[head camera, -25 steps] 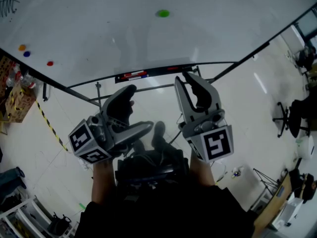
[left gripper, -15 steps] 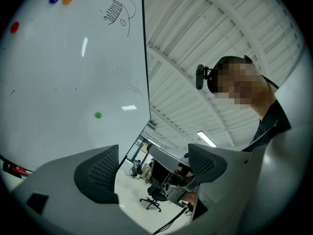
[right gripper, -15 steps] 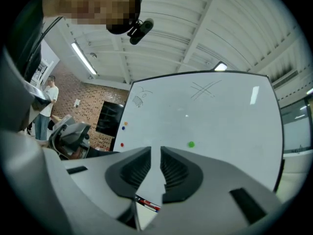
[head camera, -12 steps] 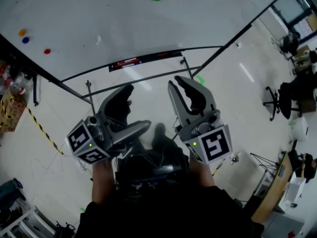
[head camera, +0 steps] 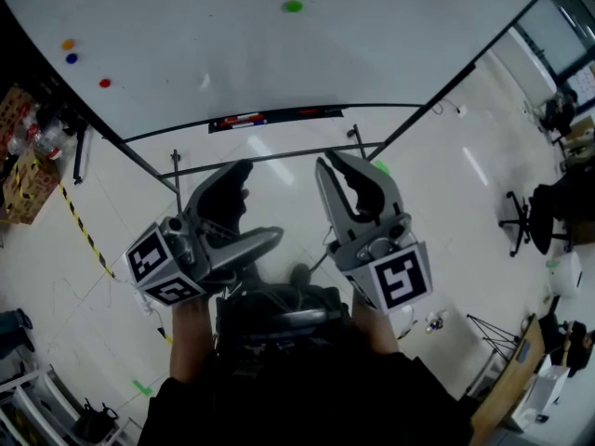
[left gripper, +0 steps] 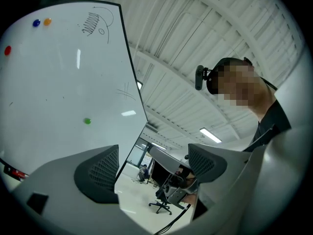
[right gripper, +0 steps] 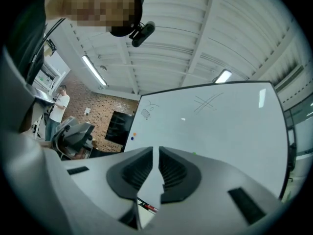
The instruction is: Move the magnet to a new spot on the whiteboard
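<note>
Item: small round green magnet (head camera: 293, 6), stuck flat on the far middle of the white whiteboard (head camera: 186, 54), well apart from both grippers; judged light, rigid and smooth, likely to slide before it lifts, so best pinched across its rim. Left gripper (head camera: 249, 210): jaws wide, empty. Right gripper (head camera: 350, 168): jaws closing to a narrow gap, nothing between them.

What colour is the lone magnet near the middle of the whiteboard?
The magnet is green, clearest in the head view.
</note>
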Demonstrator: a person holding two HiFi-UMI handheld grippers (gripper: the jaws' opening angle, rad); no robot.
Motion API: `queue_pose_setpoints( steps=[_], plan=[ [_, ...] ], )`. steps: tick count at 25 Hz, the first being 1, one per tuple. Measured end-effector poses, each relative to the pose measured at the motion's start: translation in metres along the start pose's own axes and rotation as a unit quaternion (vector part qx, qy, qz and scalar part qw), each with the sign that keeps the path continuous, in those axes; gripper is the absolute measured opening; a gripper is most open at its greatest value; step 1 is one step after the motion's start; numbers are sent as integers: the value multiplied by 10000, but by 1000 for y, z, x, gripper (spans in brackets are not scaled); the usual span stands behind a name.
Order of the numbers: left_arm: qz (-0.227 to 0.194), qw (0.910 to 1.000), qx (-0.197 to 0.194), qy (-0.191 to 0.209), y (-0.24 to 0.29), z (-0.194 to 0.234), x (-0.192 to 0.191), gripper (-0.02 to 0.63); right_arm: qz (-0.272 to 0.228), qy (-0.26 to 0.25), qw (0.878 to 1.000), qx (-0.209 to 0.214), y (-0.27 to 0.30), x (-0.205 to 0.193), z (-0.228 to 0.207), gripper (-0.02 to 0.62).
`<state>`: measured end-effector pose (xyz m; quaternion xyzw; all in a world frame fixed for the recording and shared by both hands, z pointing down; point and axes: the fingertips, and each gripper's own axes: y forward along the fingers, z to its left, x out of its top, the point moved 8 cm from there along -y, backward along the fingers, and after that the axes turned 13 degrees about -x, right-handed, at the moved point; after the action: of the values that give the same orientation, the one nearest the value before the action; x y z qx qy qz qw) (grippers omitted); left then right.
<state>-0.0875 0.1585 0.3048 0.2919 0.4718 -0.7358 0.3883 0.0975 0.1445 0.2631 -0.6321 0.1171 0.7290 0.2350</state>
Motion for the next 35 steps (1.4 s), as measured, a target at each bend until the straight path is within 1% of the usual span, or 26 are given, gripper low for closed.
queue_pose_setpoints(
  steps=[3, 6, 8, 11, 14, 20, 28, 35],
  plan=[
    [178, 9998, 36, -56, 27, -12, -17, 436, 10, 160, 9998, -72, -22, -3, -27, 54],
    [227, 9997, 27, 5, 54, -22, -31, 436, -26, 332, 9994, -109, -43, -6, -52, 49],
    [231, 9997, 54, 18, 62, -25, -36, 436, -33, 406, 9991, -63, -50, -9, -61, 46],
    [349, 9993, 93, 20, 68, -26, -43, 436, -60, 548, 9985, 39, -54, -12, -67, 41],
    [369, 9993, 88, 24, 73, -26, -46, 436, -91, 603, 9980, 138, -55, -12, -69, 35],
    [364, 9993, 68, 1, 75, -24, -45, 436, -109, 543, 9979, 347, -53, -10, -64, 21],
    [367, 9993, -6, -13, 73, -20, -42, 436, -71, 467, 9981, 389, -48, -9, -61, 20],
    [333, 9994, 20, -29, 67, -13, -41, 436, -37, 485, 9980, 412, -42, -14, -59, 20]
  ],
)
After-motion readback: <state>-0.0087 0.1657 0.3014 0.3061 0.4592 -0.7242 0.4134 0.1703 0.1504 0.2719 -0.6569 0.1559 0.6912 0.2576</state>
